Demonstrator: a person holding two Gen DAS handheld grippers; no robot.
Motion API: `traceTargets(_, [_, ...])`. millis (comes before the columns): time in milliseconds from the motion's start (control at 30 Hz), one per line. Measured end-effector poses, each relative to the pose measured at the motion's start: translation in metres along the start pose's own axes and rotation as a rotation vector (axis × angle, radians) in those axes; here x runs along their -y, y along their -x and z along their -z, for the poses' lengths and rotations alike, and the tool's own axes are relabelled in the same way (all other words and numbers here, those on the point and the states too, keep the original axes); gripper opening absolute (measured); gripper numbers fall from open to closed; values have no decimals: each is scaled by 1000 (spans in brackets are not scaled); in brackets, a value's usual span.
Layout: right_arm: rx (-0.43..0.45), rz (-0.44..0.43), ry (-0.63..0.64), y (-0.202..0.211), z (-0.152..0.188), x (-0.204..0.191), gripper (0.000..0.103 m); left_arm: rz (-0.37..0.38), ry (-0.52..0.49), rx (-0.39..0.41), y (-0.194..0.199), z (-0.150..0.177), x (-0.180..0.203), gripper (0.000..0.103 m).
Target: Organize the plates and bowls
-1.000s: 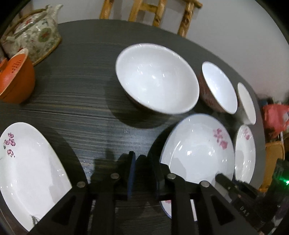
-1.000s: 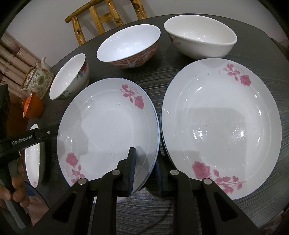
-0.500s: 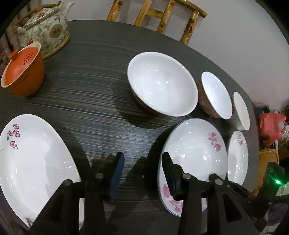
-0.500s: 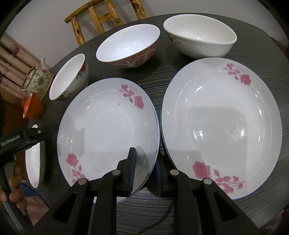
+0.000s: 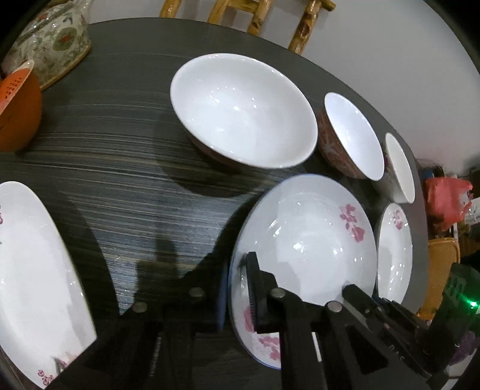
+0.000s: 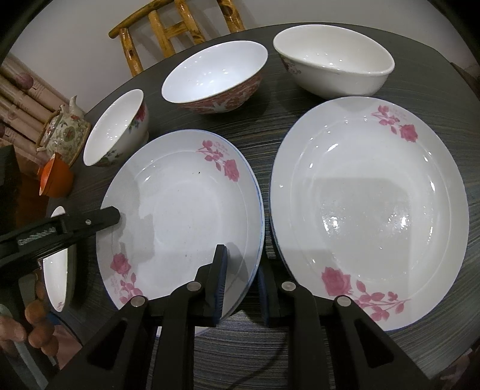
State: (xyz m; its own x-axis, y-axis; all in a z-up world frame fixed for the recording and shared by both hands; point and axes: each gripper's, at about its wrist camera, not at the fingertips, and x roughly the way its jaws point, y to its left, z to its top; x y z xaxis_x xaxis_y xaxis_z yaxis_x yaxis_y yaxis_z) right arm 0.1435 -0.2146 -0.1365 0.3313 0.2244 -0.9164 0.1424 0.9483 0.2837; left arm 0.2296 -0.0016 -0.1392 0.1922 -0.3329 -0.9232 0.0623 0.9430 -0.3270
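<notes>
A blue-rimmed rose plate (image 6: 186, 228) (image 5: 306, 240) lies mid-table. My left gripper (image 5: 237, 267) (image 6: 115, 214) is closing on its left rim, one pad over the plate and one under the edge. On the near right rim my right gripper (image 6: 241, 264) (image 5: 349, 292) is shut. A larger rose plate (image 6: 369, 210) (image 5: 393, 249) lies just to the right. Behind stand a floral bowl (image 6: 115, 135) (image 5: 243, 111), a red-patterned bowl (image 6: 214, 72) (image 5: 351, 138) and a white bowl (image 6: 333, 57) (image 5: 399, 168). Another white plate (image 5: 33, 264) (image 6: 55, 270) lies far left.
A floral teapot (image 5: 51, 39) and an orange cup (image 5: 18, 117) stand at the table's far left. A bamboo chair (image 6: 171, 27) stands behind the round dark table (image 5: 135, 186). A person's hand (image 6: 12, 330) shows at the lower left. A red bag (image 5: 447, 201) lies beyond the table edge.
My left gripper opened wide, shifted right onto the blue-rimmed plate's edge, and closed there. The right gripper and all dishes stayed put.
</notes>
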Motion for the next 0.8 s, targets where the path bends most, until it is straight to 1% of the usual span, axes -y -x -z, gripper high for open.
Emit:
traceTargets(100, [4, 8, 24, 0, 1, -5, 17, -35, -49, 18, 2, 4, 5, 11])
traceTargets(433, [26, 18, 60, 9, 1, -15, 16, -43, -54, 37, 17, 12, 0, 11])
traceTargets(667, [45, 17, 94, 21, 5, -28, 16, -44, -48, 63, 36, 18, -8, 11])
traceTargets(800, [60, 15, 115, 30, 6, -36, 16, -49, -50, 85, 44, 20, -4, 11])
